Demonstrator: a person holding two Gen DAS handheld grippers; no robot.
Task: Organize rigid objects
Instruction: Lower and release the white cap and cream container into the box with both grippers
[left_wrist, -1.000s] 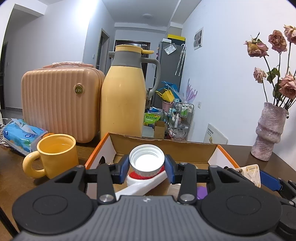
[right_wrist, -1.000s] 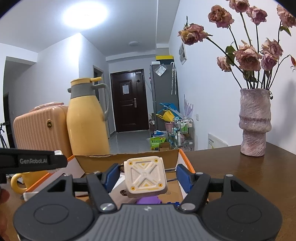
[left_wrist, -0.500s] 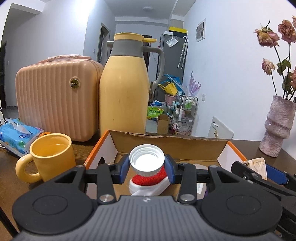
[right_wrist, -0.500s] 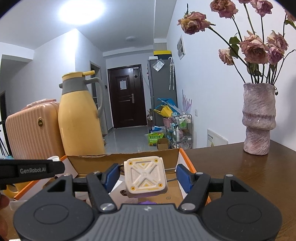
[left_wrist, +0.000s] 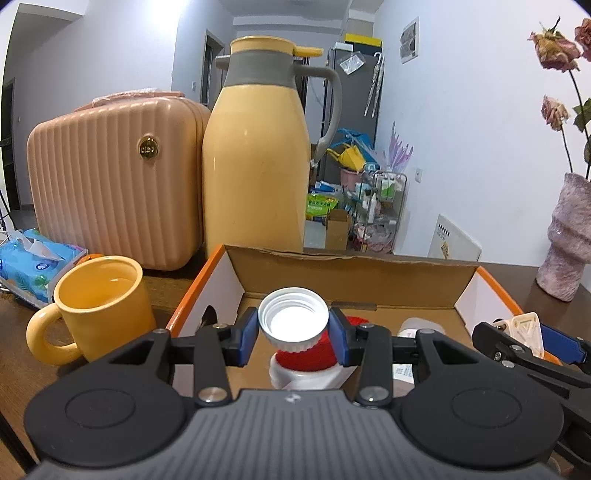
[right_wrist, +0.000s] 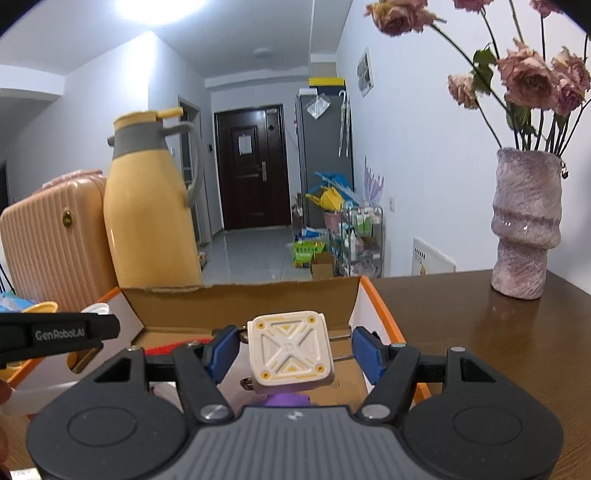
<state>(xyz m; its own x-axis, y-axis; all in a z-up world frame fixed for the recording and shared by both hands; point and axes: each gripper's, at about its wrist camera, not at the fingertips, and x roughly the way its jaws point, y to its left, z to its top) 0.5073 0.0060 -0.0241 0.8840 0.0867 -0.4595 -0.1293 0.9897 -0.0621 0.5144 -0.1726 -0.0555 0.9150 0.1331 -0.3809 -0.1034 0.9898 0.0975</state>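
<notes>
Plainly, we carry one item in each gripper above the open cardboard box (left_wrist: 347, 275). Our left gripper (left_wrist: 293, 332) has its fingers clamped on a white bottle cap (left_wrist: 293, 319), open side facing the camera, held over the box's left half. Only the left wrist view shows what lies beneath it: a white bottle with a red band (left_wrist: 306, 363) on the box floor, at 6 o'clock from the cap. That view also shows the yellow mug (left_wrist: 99, 301) at 9 o'clock, standing just beside the box's left wall, and a blue tissue pack (left_wrist: 31, 260) further out at 9 o'clock.

Our right gripper (right_wrist: 291, 350) carries a cream square block (right_wrist: 290, 352) with yellow markings, over the box's right half. Its fingers (right_wrist: 364, 352) look spread wider than the block, so we cannot tell how they grip it. Only the right wrist view shows a purple item (right_wrist: 286, 399) directly under the block, mostly hidden. The left view catches this gripper edge-on at 3 o'clock.

Both views share the dark wooden surface (right_wrist: 480, 343), with the yellow thermos jug (left_wrist: 255, 162) and ribbed peach case (left_wrist: 110, 184) at 11 o'clock behind the box, touching or nearly so. A mottled vase (right_wrist: 526, 229) of dried roses stands at 2 o'clock, well apart from the box. Beyond lies a hallway with a dark door (right_wrist: 251, 170), visible only from the right wrist, and a cluttered wire rack (right_wrist: 360, 240).
</notes>
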